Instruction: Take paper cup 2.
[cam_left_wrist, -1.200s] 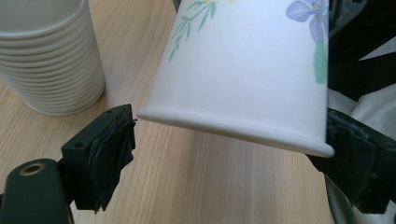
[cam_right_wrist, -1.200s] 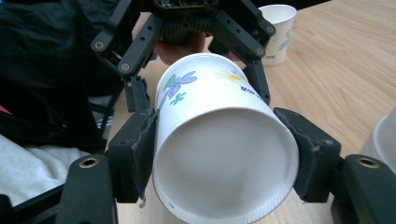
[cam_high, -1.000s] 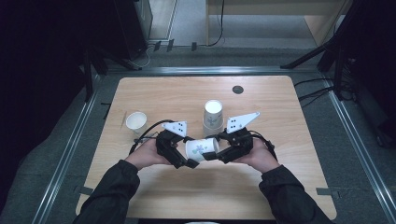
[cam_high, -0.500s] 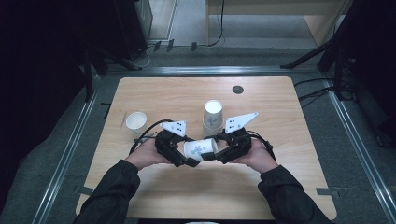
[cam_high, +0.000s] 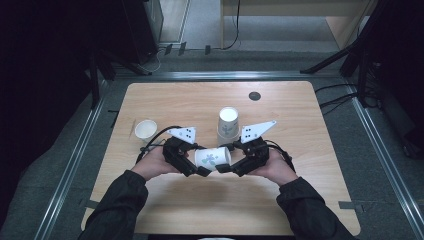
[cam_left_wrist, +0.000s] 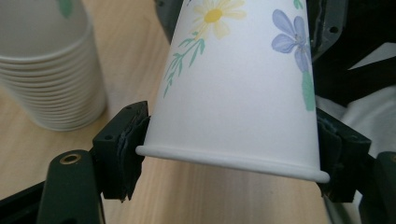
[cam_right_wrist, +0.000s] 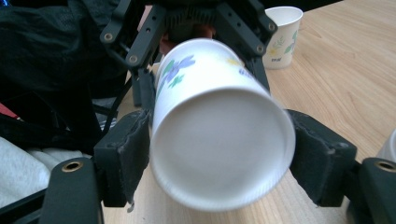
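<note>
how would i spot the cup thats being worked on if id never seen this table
On the wooden table, look near its front edge, between the two hands. The flowered paper cup lies sideways in the air; the stack of cups and the single cup stand on the table.

Matt white paper cup (cam_left_wrist: 243, 93) with printed flowers; black plastic jaws faced with rough pads (cam_left_wrist: 132, 144); smooth pale wood-grain table (cam_high: 300, 115).

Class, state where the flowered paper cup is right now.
In the high view, the flowered paper cup lies sideways between the left gripper and right gripper, just in front of the cup stack.
</note>
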